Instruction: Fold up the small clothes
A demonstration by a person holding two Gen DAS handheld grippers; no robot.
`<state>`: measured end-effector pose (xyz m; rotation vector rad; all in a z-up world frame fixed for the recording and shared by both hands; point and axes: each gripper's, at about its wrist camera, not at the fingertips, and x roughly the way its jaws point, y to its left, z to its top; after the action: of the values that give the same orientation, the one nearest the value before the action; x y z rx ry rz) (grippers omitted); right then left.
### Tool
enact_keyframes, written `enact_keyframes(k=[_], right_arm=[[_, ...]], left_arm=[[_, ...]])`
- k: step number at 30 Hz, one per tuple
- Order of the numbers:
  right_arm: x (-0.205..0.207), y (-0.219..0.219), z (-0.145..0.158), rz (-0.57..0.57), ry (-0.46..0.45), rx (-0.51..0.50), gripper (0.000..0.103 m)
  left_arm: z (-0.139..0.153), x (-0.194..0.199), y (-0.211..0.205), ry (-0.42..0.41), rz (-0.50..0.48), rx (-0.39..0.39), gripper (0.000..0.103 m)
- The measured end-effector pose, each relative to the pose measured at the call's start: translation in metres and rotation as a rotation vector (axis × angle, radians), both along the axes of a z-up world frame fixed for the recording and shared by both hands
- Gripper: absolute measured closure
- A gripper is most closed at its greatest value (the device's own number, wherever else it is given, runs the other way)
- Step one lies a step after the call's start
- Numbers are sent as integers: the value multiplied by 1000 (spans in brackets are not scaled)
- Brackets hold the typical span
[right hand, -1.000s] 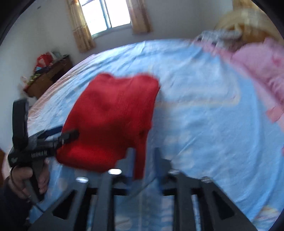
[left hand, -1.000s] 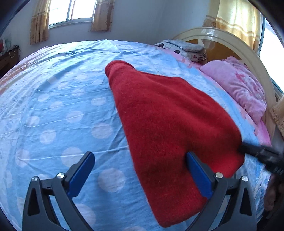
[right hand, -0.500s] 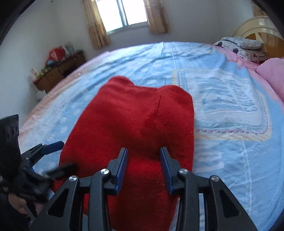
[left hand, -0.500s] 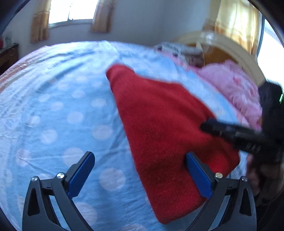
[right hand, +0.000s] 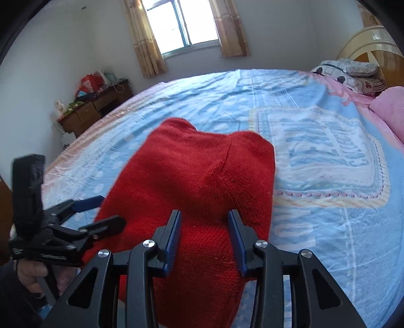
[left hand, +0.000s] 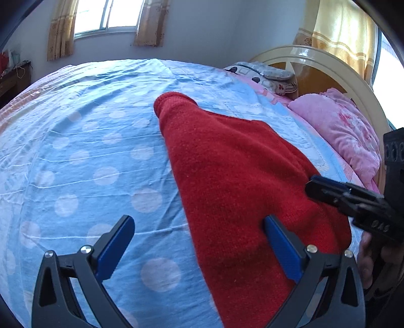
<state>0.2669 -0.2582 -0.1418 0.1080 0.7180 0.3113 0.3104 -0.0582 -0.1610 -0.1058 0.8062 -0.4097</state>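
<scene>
Red knitted garment (left hand: 234, 181), one piece, lies flat on the bed (left hand: 83, 156), folded into a long shape that tapers to a rounded end toward the far window (right hand: 176, 22). We count one blue sheet with pale dots (right hand: 315, 176) beneath it, two pink pillows (left hand: 346, 136) at the headboard (left hand: 335, 63), and one patterned grey cushion (left hand: 265, 75) beside them.

We hold two tongs. The left tongs (left hand: 199, 239) stand released and wide: one blue pad (left hand: 113, 247) hangs over the bare sheet, the other pad (left hand: 282, 247) over the garment's near part, and the garment's left edge runs between them. We cannot tell whether either pad touches the cloth.

The right tongs (right hand: 204, 239) sit over the near end of the garment with a moderate gap between their two blue pads (right hand: 174, 239). Red knit fills the space between the pads; whether they press on a raised fold or merely straddle it we cannot tell. In the left wrist view the right tongs (left hand: 318, 188) enter from the right edge, tip over the garment's right border, with part of a hand (left hand: 371, 262) below them.

In the right wrist view we see one wooden dresser (right hand: 96, 108) against the far wall, with red bags (right hand: 91, 82) on top, and two curtains (right hand: 146, 37) framing the window.
</scene>
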Motion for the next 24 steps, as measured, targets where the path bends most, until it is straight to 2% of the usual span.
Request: enact_keyframes(k=[2, 4, 6, 9, 13, 17, 20, 24], right_arm=[[-1, -7, 7, -7, -14, 31, 62], [2, -15, 11, -34, -20, 44, 52], [6, -23, 13, -56, -24, 58, 47], [20, -40, 8, -84, 1, 96, 46], [52, -65, -8, -106, 86, 247, 46], [84, -74, -21, -93, 148, 339, 46], [102, -72, -25, -95, 163, 342, 45], [121, -67, -34, -79, 193, 339, 45]], left_arm=[[-1, 2, -1, 4, -2, -4, 0], [-1, 4, -1, 10, -7, -9, 0], [-2, 5, -1, 15, -12, -14, 0], [-1, 4, -2, 11, -27, -25, 0], [0, 3, -8, 13, -77, -36, 0], [-3, 8, -10, 42, -94, -53, 0], [-7, 13, -8, 74, -100, -86, 0], [-8, 12, -9, 70, -103, -88, 0]])
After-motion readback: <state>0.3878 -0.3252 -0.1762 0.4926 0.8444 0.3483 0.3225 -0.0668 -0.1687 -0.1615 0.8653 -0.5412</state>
